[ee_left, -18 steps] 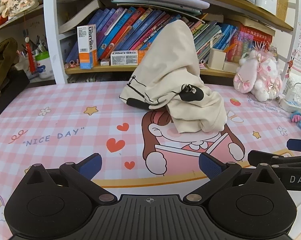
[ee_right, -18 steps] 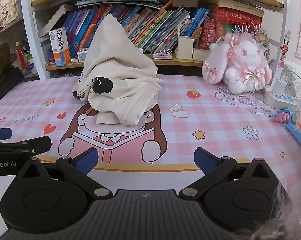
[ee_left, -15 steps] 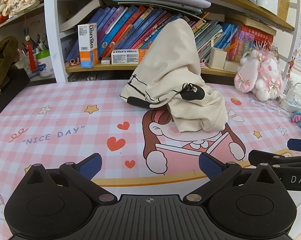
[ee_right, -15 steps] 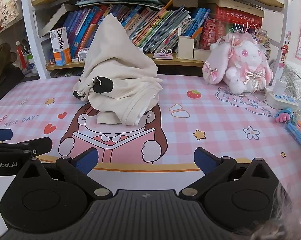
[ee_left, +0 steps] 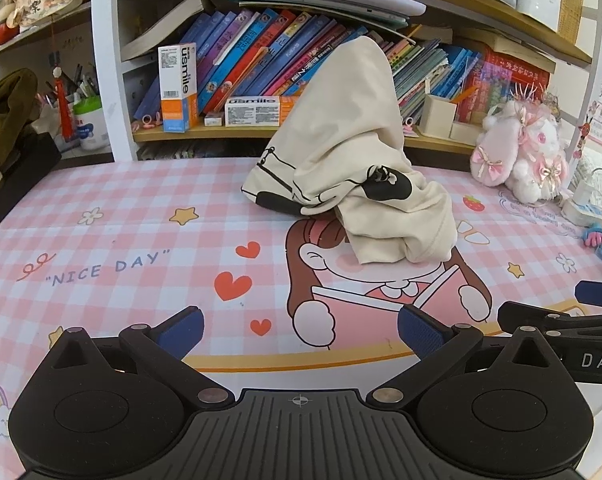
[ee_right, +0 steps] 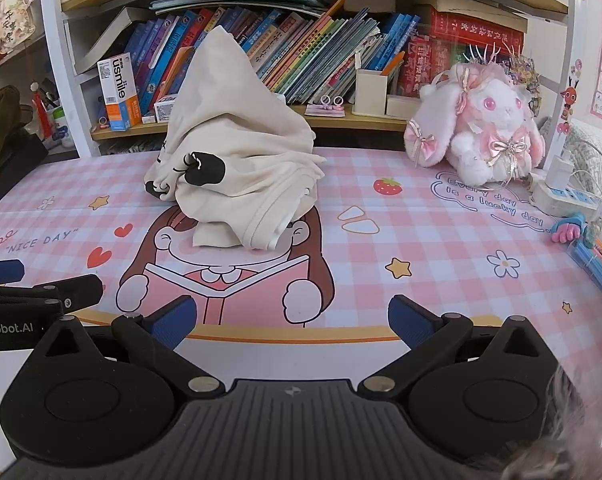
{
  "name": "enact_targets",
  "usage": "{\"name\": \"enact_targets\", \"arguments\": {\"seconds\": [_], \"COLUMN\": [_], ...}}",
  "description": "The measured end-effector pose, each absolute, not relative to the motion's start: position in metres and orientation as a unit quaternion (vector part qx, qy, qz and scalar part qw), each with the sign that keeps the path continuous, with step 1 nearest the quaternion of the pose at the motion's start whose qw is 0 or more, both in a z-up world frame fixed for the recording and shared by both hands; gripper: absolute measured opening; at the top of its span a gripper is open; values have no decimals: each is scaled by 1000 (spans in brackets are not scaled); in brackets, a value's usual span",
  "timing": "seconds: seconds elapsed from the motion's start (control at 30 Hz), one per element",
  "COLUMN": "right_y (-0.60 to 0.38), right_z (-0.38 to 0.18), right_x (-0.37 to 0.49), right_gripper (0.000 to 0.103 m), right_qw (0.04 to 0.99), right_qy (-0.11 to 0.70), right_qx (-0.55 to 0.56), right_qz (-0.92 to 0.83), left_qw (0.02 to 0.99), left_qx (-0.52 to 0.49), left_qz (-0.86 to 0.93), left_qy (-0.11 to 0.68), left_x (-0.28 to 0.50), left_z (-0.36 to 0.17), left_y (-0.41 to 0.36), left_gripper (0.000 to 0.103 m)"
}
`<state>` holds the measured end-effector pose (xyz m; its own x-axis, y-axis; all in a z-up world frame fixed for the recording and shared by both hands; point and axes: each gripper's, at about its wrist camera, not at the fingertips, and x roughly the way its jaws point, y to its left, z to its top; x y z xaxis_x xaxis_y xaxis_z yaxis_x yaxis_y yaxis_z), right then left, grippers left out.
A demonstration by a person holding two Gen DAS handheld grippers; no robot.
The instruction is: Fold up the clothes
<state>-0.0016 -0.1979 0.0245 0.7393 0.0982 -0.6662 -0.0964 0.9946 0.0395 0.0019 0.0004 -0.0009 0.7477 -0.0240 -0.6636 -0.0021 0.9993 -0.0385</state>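
A cream garment (ee_left: 353,152) of soft knit cloth, printed with black cartoon patches and thin black lines, stood heaped in a tall cone at the far middle of the mat (ee_left: 113,208). Its peak leaned against the row of books (ee_left: 261,56) on the low shelf, and its ribbed hem spilled onto the drawn girl's head. The mat was smooth, checked in pink and white, strewn with hearts, stars and a strawberry; it read "NICE DAY" at the left and "Every day is a lucky day" at the right.

The left gripper (ee_left: 299,326) hung near the viewer with its blue ribbed pads spread wide and nothing between them, well short of the garment. The right gripper (ee_right: 293,318) sat just beside it, likewise spread wide and empty. Their black arms bore the letters "DAS" and "nRobot.AI".

On the shelf stood a white and orange box (ee_left: 177,88) marked "usmile", with a second one lying flat by it. A fluffy pink-and-white plush rabbit (ee_right: 481,128) with satin bows sat at the far right.
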Motion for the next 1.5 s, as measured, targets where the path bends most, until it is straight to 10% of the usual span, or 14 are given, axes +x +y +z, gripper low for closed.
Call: {"name": "enact_targets", "arguments": {"seconds": [1.5], "right_y": [-196], "right_z": [25], "right_x": [-2], "right_gripper": [103], "right_qw": [931], "right_qy": [359], "right_qx": [8], "right_qz": [56], "left_qw": [933], "left_qx": [-21], "left_qz": [-5], "left_qy": [359], "left_x": [-2], "left_z": [0], "left_y": [4], "left_gripper": [103]}}
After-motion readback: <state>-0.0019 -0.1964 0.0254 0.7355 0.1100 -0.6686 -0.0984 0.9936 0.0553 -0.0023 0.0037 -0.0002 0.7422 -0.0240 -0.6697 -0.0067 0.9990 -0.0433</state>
